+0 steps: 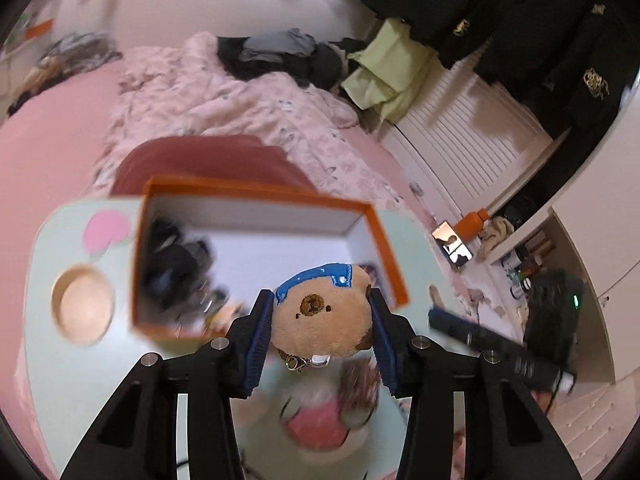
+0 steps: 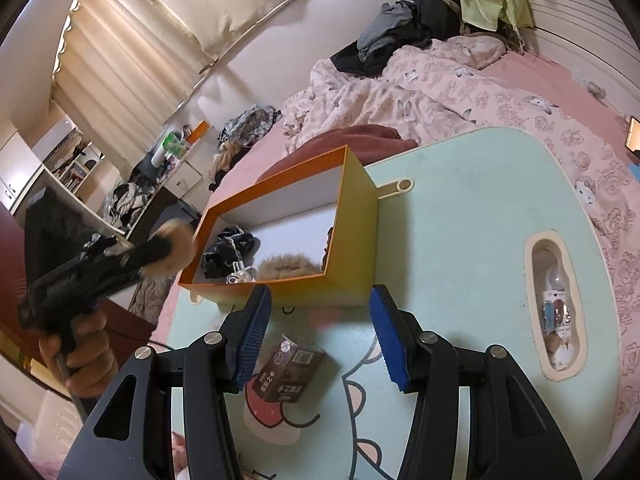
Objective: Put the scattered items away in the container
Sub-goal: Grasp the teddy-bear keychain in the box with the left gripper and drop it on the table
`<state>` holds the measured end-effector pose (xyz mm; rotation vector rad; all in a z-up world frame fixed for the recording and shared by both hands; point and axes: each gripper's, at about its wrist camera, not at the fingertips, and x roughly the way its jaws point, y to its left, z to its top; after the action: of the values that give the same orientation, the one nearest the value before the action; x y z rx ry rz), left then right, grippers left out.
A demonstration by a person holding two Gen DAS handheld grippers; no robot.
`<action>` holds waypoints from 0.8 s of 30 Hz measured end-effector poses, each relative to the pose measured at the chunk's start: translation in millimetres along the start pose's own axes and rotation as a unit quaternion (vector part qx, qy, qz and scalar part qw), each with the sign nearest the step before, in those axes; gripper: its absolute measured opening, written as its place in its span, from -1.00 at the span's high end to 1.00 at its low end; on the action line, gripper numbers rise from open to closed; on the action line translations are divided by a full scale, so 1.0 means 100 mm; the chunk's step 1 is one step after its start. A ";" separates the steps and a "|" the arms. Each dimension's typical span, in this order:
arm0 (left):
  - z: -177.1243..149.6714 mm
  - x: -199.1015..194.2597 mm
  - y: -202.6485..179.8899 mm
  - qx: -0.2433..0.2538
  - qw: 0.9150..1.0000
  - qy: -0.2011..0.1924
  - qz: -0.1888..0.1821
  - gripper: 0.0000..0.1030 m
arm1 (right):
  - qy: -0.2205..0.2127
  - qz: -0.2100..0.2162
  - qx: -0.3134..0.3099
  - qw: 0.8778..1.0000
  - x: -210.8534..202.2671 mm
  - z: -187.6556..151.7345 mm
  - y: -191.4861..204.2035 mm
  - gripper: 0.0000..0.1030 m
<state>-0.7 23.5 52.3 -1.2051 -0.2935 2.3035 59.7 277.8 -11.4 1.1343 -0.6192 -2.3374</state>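
Step in hand: carrying a plush (image 1: 322, 312) to the box (image 1: 256, 196). Left gripper (image 1: 320, 334) is clamped on the plush, pads pressing its sides; toy sits between the fingers (image 1: 260, 340), above the near edge of the box, not yet inside. Box stands on the bench (image 2: 460, 208), dark items already in its left end. Right gripper (image 2: 318, 336) has its fingers apart, nothing between them; a small carton (image 2: 290, 374) lies just below on the bench. Next move, judged: advance over the box, then release.
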 end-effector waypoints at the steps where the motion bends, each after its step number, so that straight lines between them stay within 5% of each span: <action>1: -0.14 -0.04 0.08 -0.007 1.000 0.008 -0.010 0.13 | 0.002 0.000 -0.001 1.000 0.01 -0.01 0.01 -0.01; 9: -0.75 0.13 0.23 -0.014 0.999 0.042 -0.025 0.13 | 0.015 0.000 -0.011 1.000 0.13 -0.06 0.11 -0.01; 17: -0.91 0.33 0.25 0.007 0.999 0.027 0.030 0.10 | 0.018 -0.001 -0.015 1.000 0.14 -0.08 0.16 -0.01; 24: -0.95 0.25 0.23 0.020 1.000 -0.004 0.020 -0.36 | 0.022 -0.005 -0.021 1.000 0.16 -0.11 0.22 -0.01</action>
<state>56.7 13.3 -29.6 -1.1924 -0.2276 2.3388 64.1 249.0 -14.7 1.1683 -0.5472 -2.3170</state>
